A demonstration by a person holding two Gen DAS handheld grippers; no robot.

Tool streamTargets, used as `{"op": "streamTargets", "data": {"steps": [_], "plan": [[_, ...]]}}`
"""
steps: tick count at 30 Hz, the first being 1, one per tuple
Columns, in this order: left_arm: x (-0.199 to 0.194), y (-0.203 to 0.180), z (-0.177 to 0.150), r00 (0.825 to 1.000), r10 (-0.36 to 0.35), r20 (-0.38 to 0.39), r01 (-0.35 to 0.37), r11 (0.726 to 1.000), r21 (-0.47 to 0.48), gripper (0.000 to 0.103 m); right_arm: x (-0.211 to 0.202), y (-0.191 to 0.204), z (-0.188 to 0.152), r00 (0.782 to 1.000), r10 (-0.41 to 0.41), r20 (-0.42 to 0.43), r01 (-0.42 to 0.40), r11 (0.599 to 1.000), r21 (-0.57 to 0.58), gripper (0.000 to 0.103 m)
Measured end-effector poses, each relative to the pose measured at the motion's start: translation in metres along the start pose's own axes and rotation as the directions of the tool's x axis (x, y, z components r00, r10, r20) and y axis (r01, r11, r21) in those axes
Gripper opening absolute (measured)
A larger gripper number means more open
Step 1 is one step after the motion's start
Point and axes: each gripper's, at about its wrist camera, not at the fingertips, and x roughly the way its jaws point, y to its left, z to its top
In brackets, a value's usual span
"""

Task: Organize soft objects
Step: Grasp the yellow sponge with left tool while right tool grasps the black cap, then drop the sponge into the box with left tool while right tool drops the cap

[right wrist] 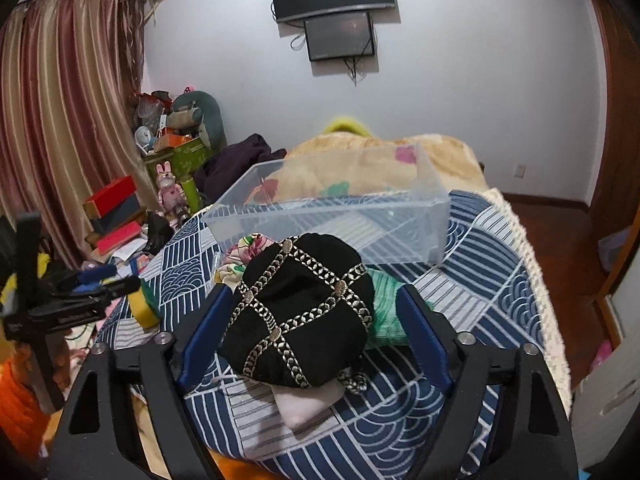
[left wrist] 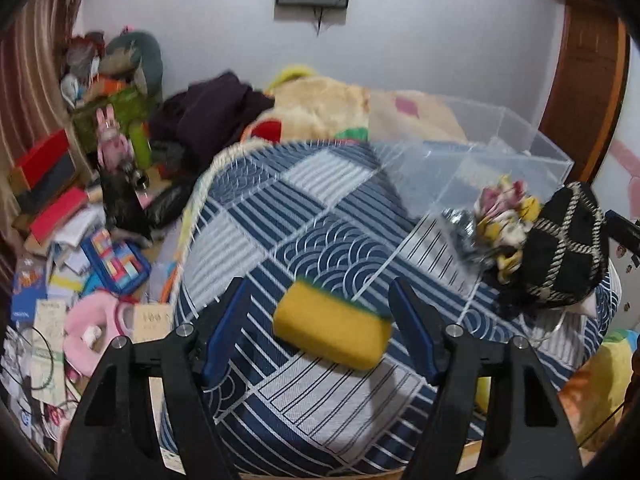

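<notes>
Now both jaws gape: left hand-held gripper (left wrist: 318, 312) straddles yellow sponge (left wrist: 332, 330), right hand-held gripper (right wrist: 314, 312) flanks black pouch (right wrist: 300, 312).

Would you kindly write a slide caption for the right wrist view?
Open right gripper straddles a black gold-trimmed pouch on the patterned bedspread, clear bin behind.

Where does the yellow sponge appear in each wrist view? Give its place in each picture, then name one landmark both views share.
Left wrist view: the yellow sponge lies low in the centre on the patterned bedspread, between the open fingers of the left gripper.
Right wrist view: the sponge sits at the left edge, partly hidden behind the left gripper.
Shared landmark: the clear plastic box.
</notes>
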Motion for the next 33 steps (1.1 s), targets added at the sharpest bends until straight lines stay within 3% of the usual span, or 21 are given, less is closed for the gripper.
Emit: {"op": "streamTargets", "data": {"steps": [5, 7, 9, 11, 13, 20, 28, 33], "plan": [[0.010, -0.004, -0.011, 0.997, -0.073, -0.036, 0.073, 0.997, 0.005, 0.071, 0.013, -0.004, 0.000, 0.999, 0.009, -0.035, -0.008, 1.000, 0.025, 0.060], [0.012, -0.007, -0.012, 0.993, -0.103, -0.050, 0.102, 0.995, -0.005, 0.064, 0.015, -0.004, 0.000, 0.999, 0.007, -0.044, -0.005, 0.999, 0.033, 0.055], [0.015, -0.011, -0.012, 0.990, -0.121, -0.067, 0.121, 0.993, -0.003, 0.052, 0.016, -0.006, 0.000, 0.999, -0.004, -0.050, 0.006, 0.999, 0.044, 0.044], [0.017, -0.017, -0.013, 0.987, -0.141, -0.080, 0.142, 0.990, 0.004, 0.045, 0.018, -0.010, -0.001, 0.998, -0.013, -0.061, 0.017, 0.998, 0.058, 0.029], [0.015, -0.021, -0.012, 0.987, -0.139, -0.078, 0.140, 0.990, 0.016, 0.041, 0.020, -0.013, -0.001, 0.997, -0.016, -0.075, 0.022, 0.997, 0.070, 0.021], [-0.001, -0.023, -0.005, 0.986, -0.164, -0.038, 0.165, 0.986, 0.008, 0.036, 0.007, -0.014, 0.000, 0.999, 0.001, -0.045, 0.003, 0.995, 0.095, 0.012], [-0.034, -0.035, 0.032, 0.976, -0.199, 0.092, 0.196, 0.980, 0.038, 0.036, -0.024, -0.009, 0.025, 0.998, 0.011, 0.069, -0.016, 0.997, 0.075, 0.010], [-0.040, -0.048, 0.055, 0.968, -0.215, 0.129, 0.206, 0.975, 0.081, 0.036, -0.035, -0.010, 0.048, 0.990, 0.006, 0.142, -0.016, 0.998, 0.069, 0.010]]}}
